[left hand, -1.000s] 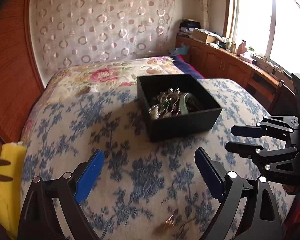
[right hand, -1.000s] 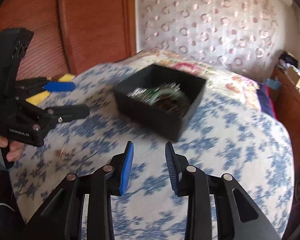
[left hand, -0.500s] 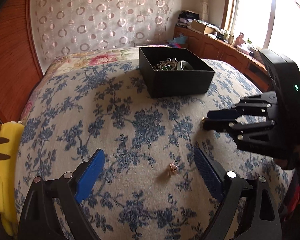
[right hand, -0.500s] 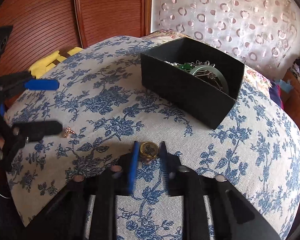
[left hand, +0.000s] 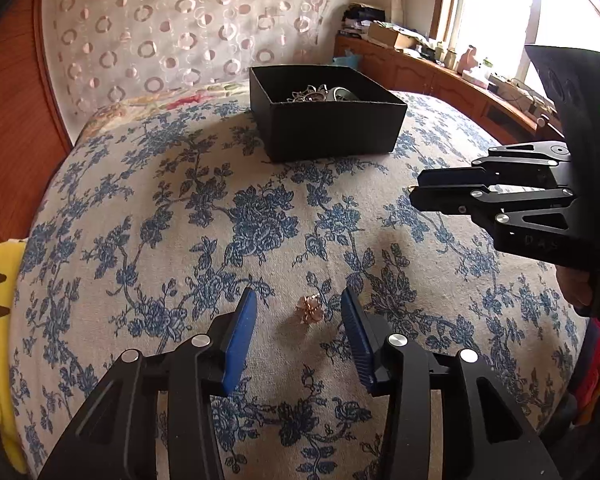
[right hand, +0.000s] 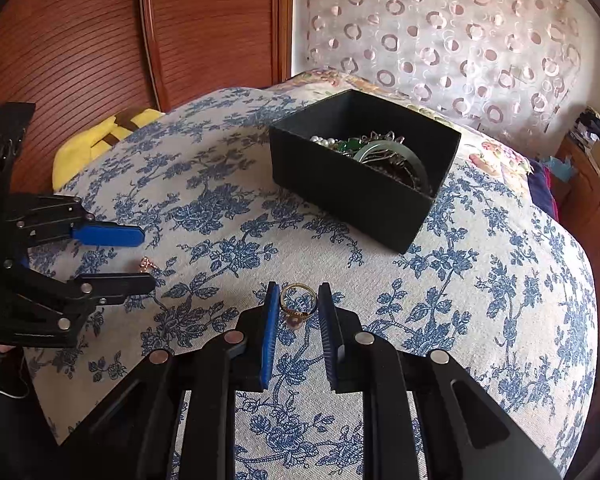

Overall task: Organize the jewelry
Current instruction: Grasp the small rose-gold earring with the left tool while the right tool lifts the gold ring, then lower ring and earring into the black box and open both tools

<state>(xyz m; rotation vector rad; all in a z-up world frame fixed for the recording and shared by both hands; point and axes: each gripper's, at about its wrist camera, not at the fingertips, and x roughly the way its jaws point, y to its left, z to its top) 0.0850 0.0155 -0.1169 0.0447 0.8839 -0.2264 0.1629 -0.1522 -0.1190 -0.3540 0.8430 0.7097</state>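
Note:
A small rose-gold piece (left hand: 310, 310) lies on the blue-flowered bedspread (left hand: 148, 216), between the blue pads of my left gripper (left hand: 300, 312). Those jaws are closing and the pads stand clear of the piece on both sides. From the right wrist view the left gripper (right hand: 146, 258) brackets the same piece (right hand: 146, 265). My right gripper (right hand: 299, 302) is shut on a gold ring (right hand: 298, 300) just above the cover, and its black fingers (left hand: 416, 188) enter the left view from the right. Further back stands an open black box (right hand: 340, 192) holding several jewelry pieces (right hand: 372, 152).
A yellow plush thing (right hand: 96, 140) lies at the bed's left edge beside the ribbed wooden panel (right hand: 80, 40). A circle-patterned curtain (left hand: 172, 32) hangs behind the bed. Wooden cabinets (left hand: 440, 76) with clutter run under the window on the right.
My left gripper came down and forward over the rose-gold piece, and its jaws narrowed around it. My right gripper dropped to the cover and closed on the gold ring.

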